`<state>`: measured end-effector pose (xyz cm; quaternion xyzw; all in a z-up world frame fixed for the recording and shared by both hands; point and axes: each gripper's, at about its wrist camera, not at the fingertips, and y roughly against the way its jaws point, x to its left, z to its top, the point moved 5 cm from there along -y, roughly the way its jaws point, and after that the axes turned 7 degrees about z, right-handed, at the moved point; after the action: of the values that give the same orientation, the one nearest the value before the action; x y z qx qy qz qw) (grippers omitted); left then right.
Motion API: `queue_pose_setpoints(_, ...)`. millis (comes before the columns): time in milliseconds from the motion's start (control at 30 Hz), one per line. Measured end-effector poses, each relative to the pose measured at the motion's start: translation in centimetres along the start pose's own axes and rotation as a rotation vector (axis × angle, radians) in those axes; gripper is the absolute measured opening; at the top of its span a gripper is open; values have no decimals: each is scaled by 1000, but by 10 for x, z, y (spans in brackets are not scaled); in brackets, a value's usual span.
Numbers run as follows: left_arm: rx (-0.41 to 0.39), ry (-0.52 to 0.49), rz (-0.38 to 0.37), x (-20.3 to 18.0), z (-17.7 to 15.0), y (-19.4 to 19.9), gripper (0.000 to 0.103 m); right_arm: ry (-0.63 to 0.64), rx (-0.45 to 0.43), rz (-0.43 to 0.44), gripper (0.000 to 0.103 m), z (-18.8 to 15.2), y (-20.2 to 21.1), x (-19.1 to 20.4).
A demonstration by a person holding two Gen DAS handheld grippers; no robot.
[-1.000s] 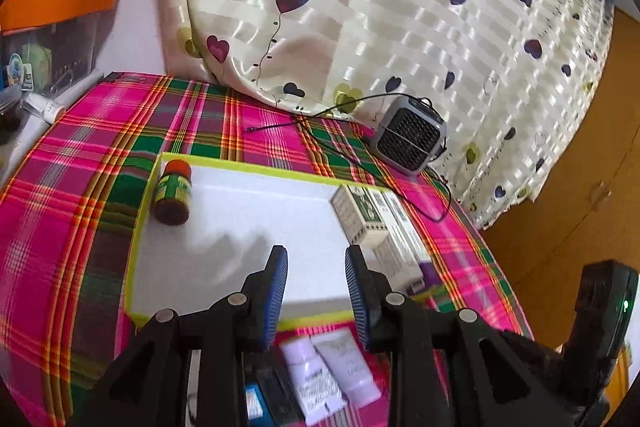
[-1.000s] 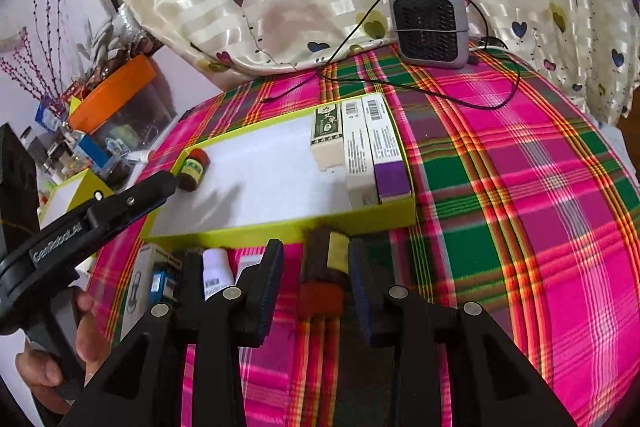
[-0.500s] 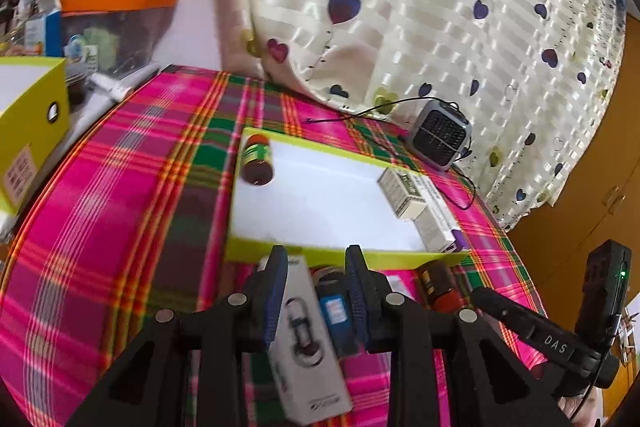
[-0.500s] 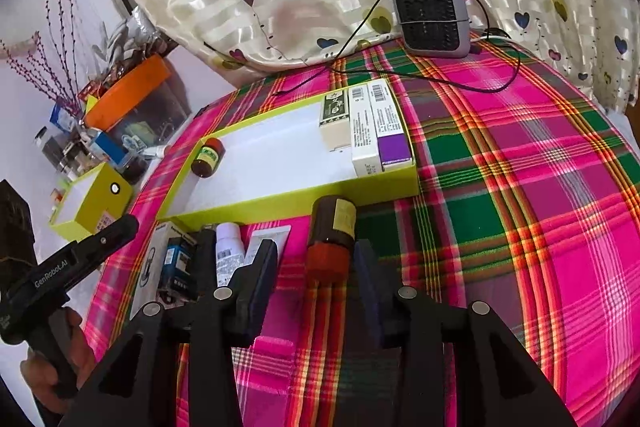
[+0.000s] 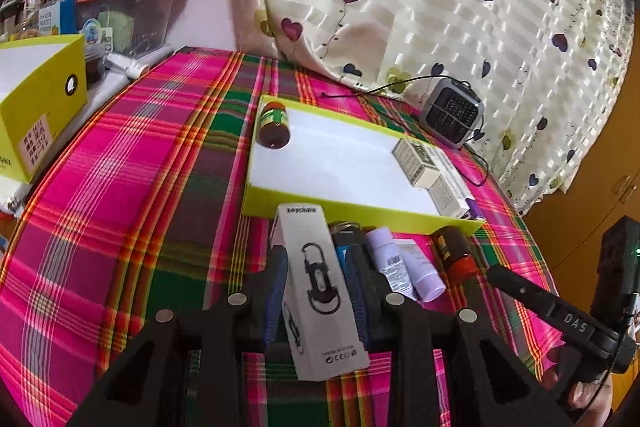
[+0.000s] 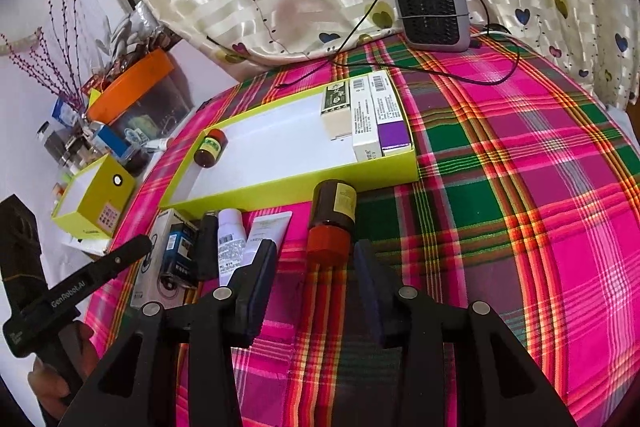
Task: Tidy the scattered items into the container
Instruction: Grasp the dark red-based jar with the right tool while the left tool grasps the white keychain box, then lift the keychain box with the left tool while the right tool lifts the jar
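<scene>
1. Left gripper: jaws set either side of the white carabiner box, which lies on the plaid tablecloth; whether the pads grip it cannot be told.
2. Right gripper: jaws wide, bare, just short of the brown red-capped bottle.
3. Yellow-green tray: holds three cartons and a small jar.
</scene>
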<state>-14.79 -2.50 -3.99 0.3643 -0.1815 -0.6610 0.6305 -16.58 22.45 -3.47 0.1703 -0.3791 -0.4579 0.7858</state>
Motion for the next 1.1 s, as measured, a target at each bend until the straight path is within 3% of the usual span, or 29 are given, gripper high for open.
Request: queue_pose_setpoints(1100,48,18,-14,-1,-12,0,31,-6,3,-15,42,0,-10,2)
